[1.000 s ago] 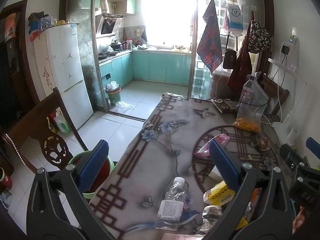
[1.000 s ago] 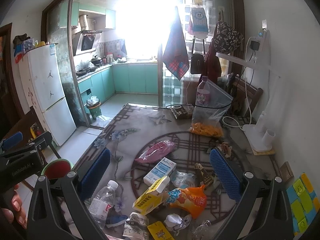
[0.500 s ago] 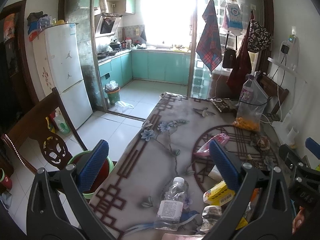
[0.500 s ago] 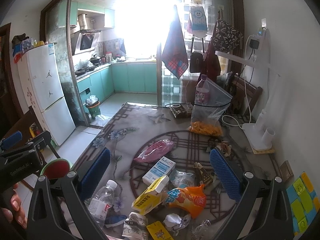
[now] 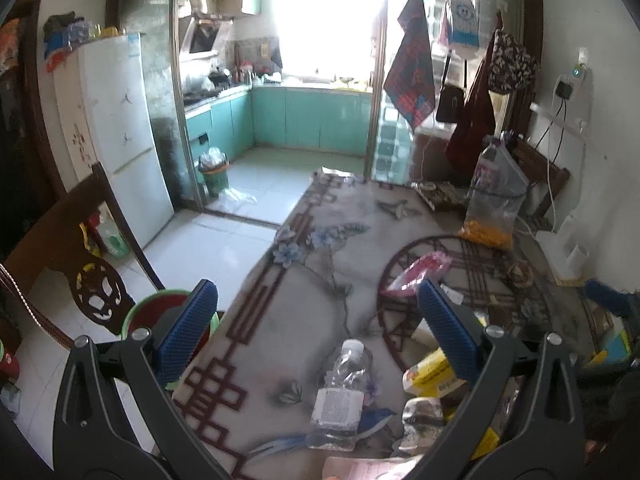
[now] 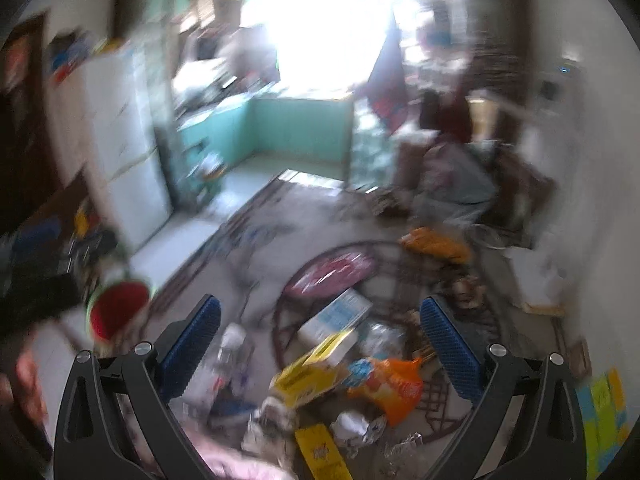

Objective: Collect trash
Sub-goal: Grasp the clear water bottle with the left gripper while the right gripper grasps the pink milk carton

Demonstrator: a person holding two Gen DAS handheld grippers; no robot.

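Left hand-held gripper (image 5: pixel 318 322) gapes empty above a lying plastic bottle (image 5: pixel 340 394).

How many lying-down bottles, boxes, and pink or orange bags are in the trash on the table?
Lying-down clear bottle: 1
Boxes: 2, the yellow box and the white-and-blue box
Pink bag: 1
Orange bag: 1
Total: 5. The right wrist view is blurred, so smaller scraps are left out.

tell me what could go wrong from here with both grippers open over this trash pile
1. The clear plastic bottle lies on its side near the table edge; a nudge from the left gripper could roll it off.
2. The right wrist view is motion-blurred, so the right gripper might snag the orange wrapper instead of the yellow box beside it.
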